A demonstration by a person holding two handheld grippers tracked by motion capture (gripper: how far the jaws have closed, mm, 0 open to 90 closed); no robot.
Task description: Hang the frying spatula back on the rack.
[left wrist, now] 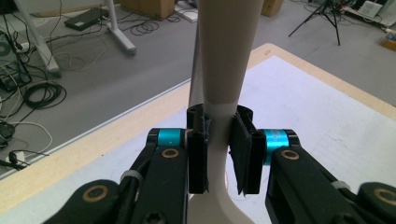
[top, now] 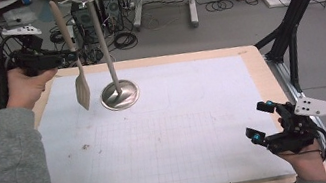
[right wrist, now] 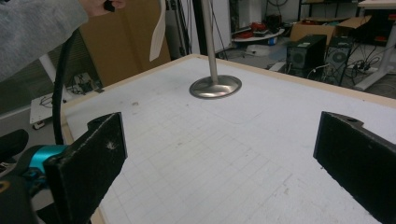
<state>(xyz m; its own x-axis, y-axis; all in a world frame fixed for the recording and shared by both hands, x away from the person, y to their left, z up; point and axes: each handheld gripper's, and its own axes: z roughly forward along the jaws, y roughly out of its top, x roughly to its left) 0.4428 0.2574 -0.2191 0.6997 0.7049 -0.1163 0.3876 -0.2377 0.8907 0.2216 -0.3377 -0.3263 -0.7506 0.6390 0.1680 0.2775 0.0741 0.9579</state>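
Left gripper (left wrist: 217, 154) clamps the smooth beige spatula (top: 76, 66) by its handle, blade down above the white gridded mat (top: 169, 136), beside the polished metal stand (top: 120, 95). Right gripper (top: 263, 122) rests wide open near the table's right edge.

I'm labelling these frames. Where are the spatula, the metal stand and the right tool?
spatula (top: 82, 90): high view, on its flat blade hanging over the table.
metal stand (top: 120, 96): high view, on its round base.
right tool (top: 263, 122): high view, midway between its open fingertips.

Grey fleece sleeve (top: 5, 175), black jaws, teal joints, brass screws
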